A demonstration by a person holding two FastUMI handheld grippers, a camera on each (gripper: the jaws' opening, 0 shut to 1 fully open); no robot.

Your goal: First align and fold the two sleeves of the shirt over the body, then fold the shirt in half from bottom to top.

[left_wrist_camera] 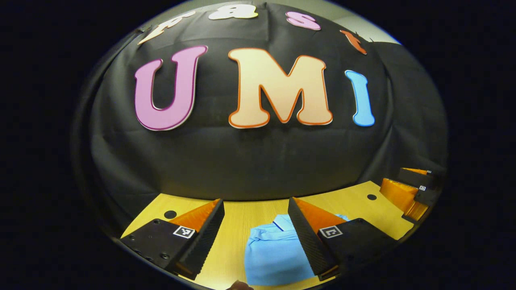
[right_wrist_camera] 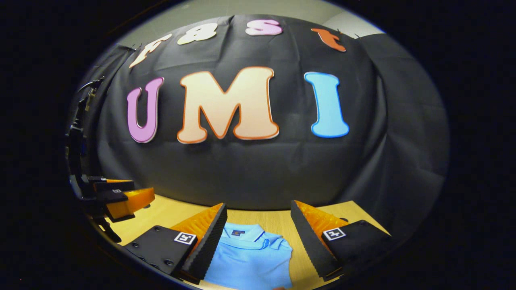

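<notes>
— Where is the shirt?
— The blue polo shirt [right_wrist_camera: 250, 257] lies folded on the yellow table [right_wrist_camera: 169, 213], collar toward the wall.
— What about the left gripper [left_wrist_camera: 256, 237]?
— Its fingers are spread wide above the shirt, holding nothing.
— And the right gripper [right_wrist_camera: 258, 241]?
— Same, fingers apart, holding nothing.

Staged recording booth, lab-like, not a home. Black cloth wall [left_wrist_camera: 258, 161] hangs creased behind the worktop and curves round both sides. Pale plain wall [right_wrist_camera: 242, 10] shows above the cloth's top edge. Worktop [left_wrist_camera: 242, 217] is light wood with round dark holes [left_wrist_camera: 170, 214] near its back edge. A dark stand with clamps [right_wrist_camera: 76, 137] rises at the cloth's edge in the right gripper view.
</notes>
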